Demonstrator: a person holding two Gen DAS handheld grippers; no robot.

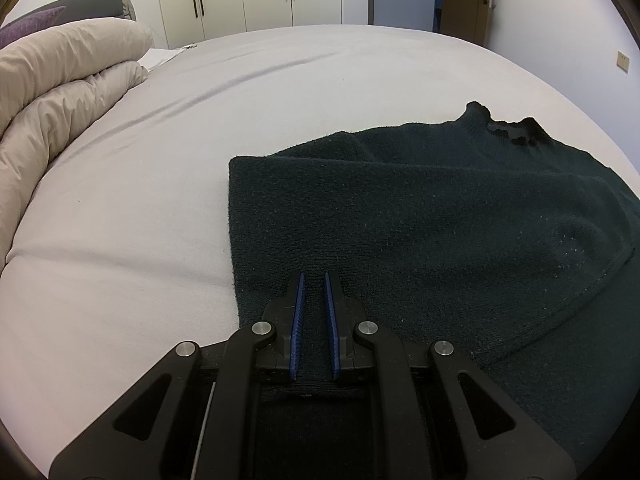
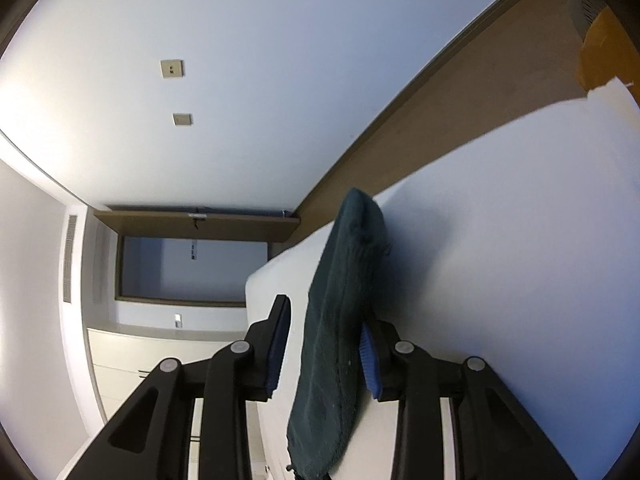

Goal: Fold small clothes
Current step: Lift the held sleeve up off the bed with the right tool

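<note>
The left claw (image 1: 314,280) is pinching the near hem of the dark green sweater (image 1: 420,220), fingers nearly together on the knit, while the garment is lying partly folded on the bed (image 1: 140,200), collar at the far end. The right claw (image 2: 324,322) is standing apart, straddling the sweater's edge without biting yet; the tilted view makes contact hard to judge. Closing it fully, then lifting both corners level, is looking best for a square fold.
</note>
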